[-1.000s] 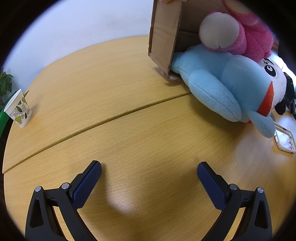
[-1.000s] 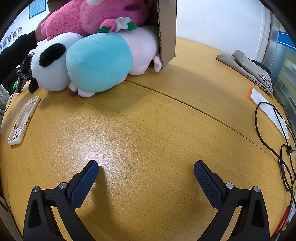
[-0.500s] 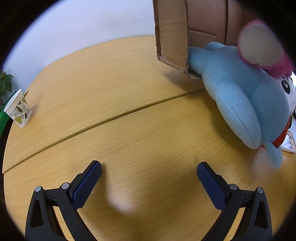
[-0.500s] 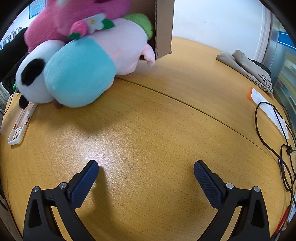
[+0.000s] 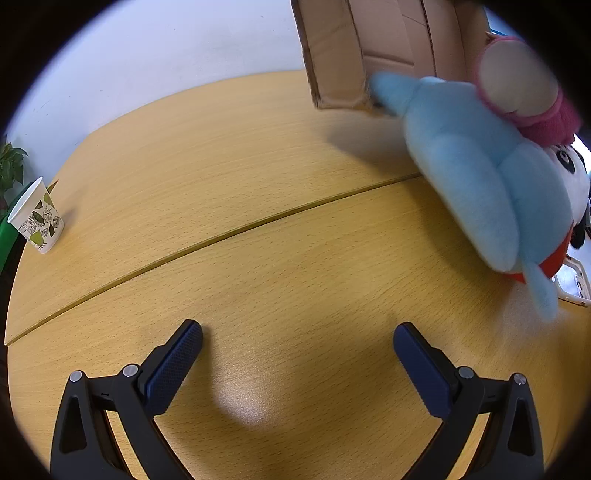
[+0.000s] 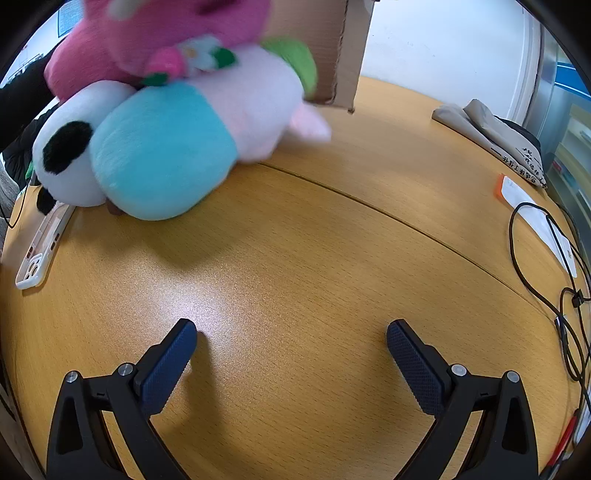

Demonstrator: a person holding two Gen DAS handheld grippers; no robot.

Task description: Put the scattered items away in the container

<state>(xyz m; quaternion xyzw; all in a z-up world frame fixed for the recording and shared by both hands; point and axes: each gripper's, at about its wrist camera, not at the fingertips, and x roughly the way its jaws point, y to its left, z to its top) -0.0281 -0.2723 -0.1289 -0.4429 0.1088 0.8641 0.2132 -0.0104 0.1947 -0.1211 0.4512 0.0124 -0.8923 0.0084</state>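
Note:
A cardboard box [image 5: 354, 51] hangs tilted above the wooden table [image 5: 258, 206], and plush toys spill from its mouth. In the left wrist view a light blue plush [image 5: 480, 173] slides onto the table, with a pink plush [image 5: 524, 92] and a panda plush [image 5: 570, 177] behind it. In the right wrist view the box [image 6: 328, 48] is at the top; below it lie a teal and pink plush [image 6: 177, 147], a magenta plush [image 6: 155, 33] and the panda plush [image 6: 70, 158]. My left gripper [image 5: 297, 343] and right gripper [image 6: 291, 341] are open, empty, low over the table, well short of the toys.
A leaf-print paper cup [image 5: 37, 218] stands at the table's left edge. A white phone case [image 6: 40, 247] lies left of the toys. Folded cloth [image 6: 491, 136], a paper slip [image 6: 535, 218] and black cables [image 6: 554, 280] lie at the right.
The box has lifted and tilted further. The plush toys have slid out and down onto the table, blurred with motion. Both grippers have stayed still and open.

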